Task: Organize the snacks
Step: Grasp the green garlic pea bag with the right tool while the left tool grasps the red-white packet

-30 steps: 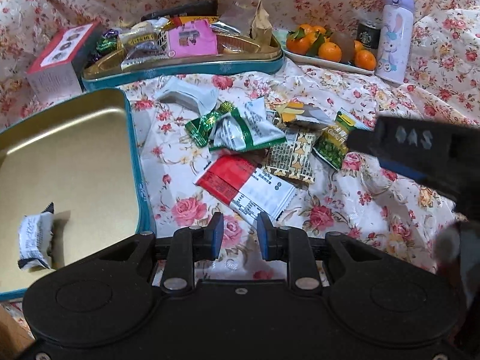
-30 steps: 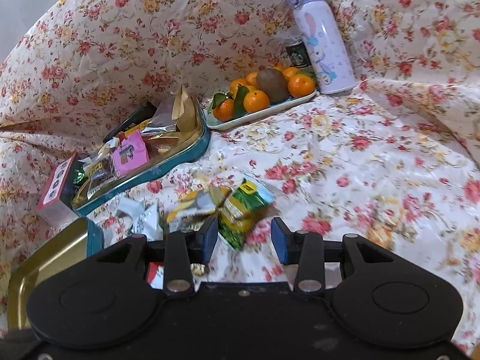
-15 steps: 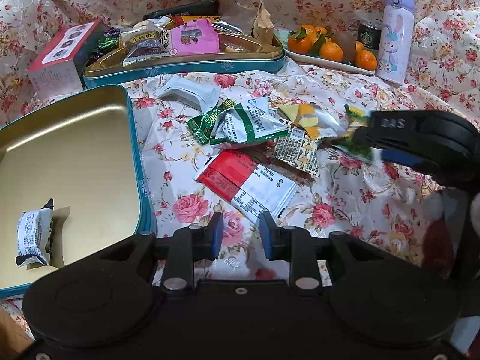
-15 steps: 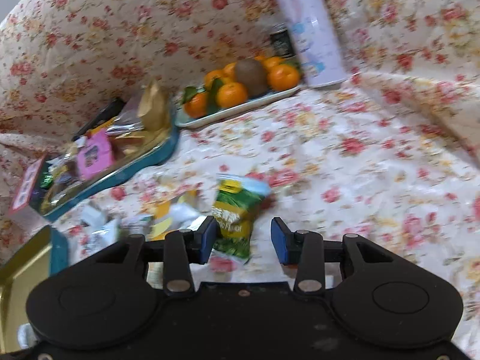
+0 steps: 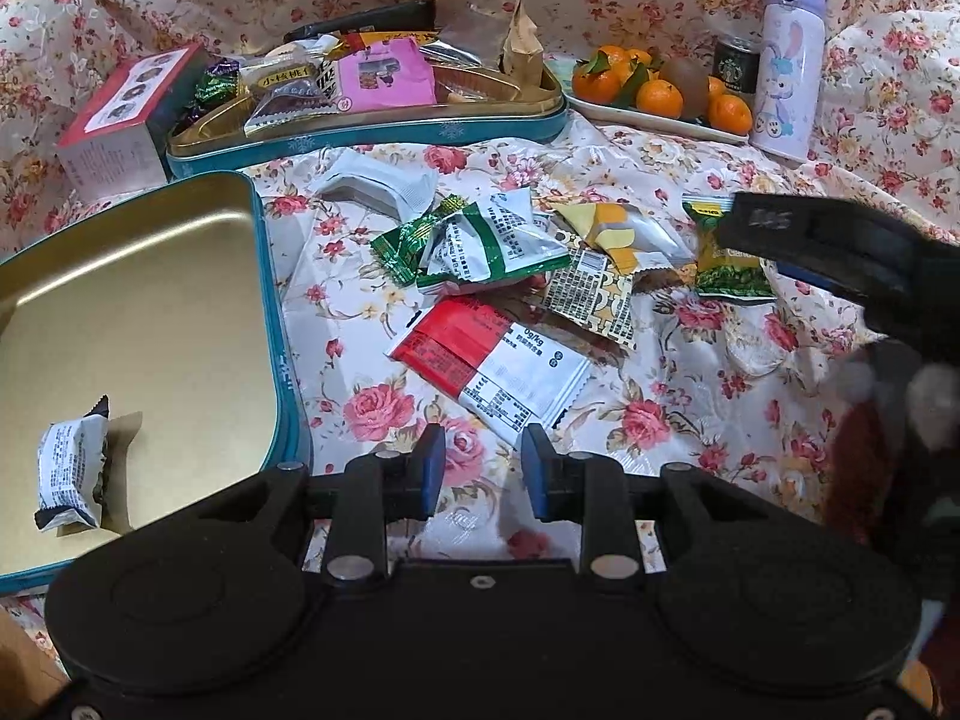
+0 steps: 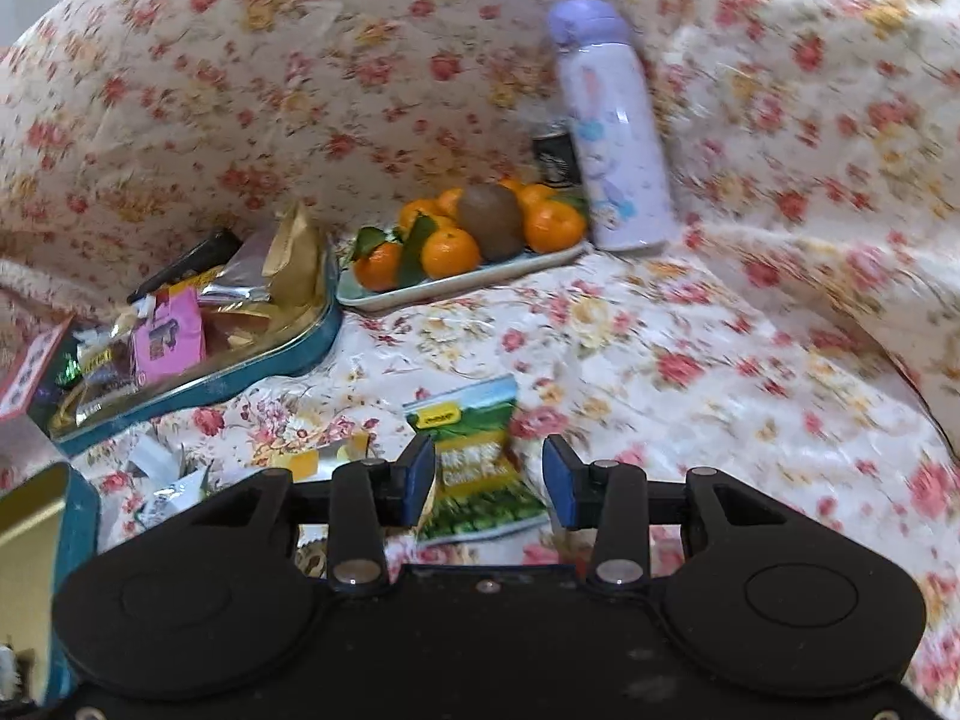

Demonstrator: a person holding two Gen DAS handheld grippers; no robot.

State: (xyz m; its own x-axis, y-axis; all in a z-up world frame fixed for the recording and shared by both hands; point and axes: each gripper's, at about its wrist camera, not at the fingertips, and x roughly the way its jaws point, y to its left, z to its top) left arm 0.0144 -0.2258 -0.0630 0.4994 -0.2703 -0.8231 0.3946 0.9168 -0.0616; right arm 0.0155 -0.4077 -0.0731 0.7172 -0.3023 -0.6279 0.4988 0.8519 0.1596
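From the left gripper (image 5: pixel 483 468), jaws opening on nothing, I count one wrapped snack (image 5: pixel 69 476) in the near gold tin (image 5: pixel 180 276), and about seven loose packets on the floral cloth (image 5: pixel 690 420).

From the right gripper (image 6: pixel 487 475), jaws spread, one green packet (image 6: pixel 474 456) lies between them, unpinched; two tins show.

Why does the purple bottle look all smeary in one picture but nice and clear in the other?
In the right wrist view the purple bottle and the floral cloth are streaked by motion blur. The left wrist view is sharp enough to show the bottle's rabbit picture, but the right gripper is blurred there. Both views bend at the edges like a fishbowl.
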